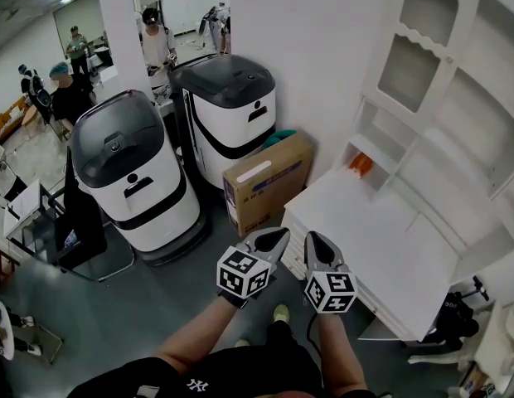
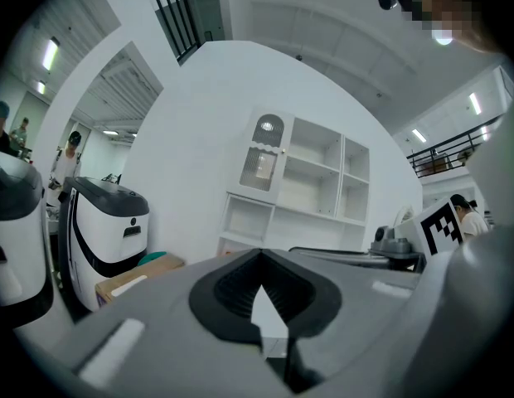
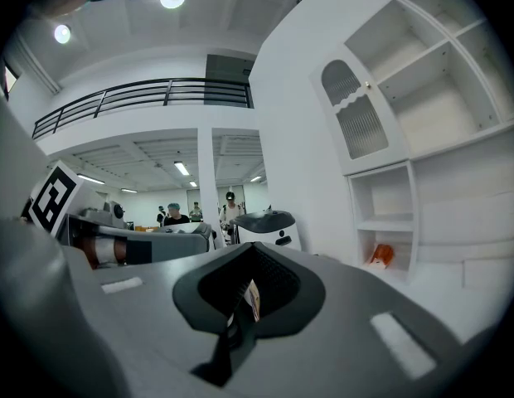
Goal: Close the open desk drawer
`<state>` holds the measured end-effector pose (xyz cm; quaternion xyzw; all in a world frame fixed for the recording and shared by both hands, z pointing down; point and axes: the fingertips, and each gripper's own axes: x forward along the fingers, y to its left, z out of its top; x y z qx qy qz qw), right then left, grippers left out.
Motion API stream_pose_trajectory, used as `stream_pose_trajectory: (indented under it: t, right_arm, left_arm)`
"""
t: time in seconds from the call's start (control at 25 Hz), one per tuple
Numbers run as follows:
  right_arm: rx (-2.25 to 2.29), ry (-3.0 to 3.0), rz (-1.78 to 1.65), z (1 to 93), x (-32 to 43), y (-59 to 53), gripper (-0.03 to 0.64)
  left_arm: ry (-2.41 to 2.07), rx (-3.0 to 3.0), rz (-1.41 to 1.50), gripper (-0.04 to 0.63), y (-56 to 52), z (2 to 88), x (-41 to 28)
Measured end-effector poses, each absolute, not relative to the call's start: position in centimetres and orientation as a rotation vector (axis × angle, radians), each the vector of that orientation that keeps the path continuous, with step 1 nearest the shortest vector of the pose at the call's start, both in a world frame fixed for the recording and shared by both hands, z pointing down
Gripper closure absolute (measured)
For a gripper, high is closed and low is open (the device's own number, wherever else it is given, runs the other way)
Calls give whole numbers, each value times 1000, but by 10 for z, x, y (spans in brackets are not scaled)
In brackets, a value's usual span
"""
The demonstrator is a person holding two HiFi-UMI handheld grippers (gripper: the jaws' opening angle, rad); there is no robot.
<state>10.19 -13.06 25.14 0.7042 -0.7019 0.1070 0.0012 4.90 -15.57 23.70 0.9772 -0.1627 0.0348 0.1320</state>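
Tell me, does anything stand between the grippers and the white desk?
Nothing visible does. The left gripper and right gripper hang at the near edge of the desk; the cardboard box stands aside.

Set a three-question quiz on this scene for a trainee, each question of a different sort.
1. True or false: the brown cardboard box stands on top of the white flat-topped desk.
2. The small object in the desk's low shelf compartment is: A green, B orange, C blue.
3. Fill in: the right gripper has its jaws ____.
Key: 1 false, it stands on the grey floor beside the desk; 2 B; 3 shut.
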Motion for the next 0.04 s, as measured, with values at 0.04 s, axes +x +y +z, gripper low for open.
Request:
stream_pose_trajectory:
  t: [0.04]
  right_arm:
    - [2212, -2203, 336, 251, 101, -131, 597]
  left_arm:
    - [-473, 2837, 101, 594, -156, 237, 48]
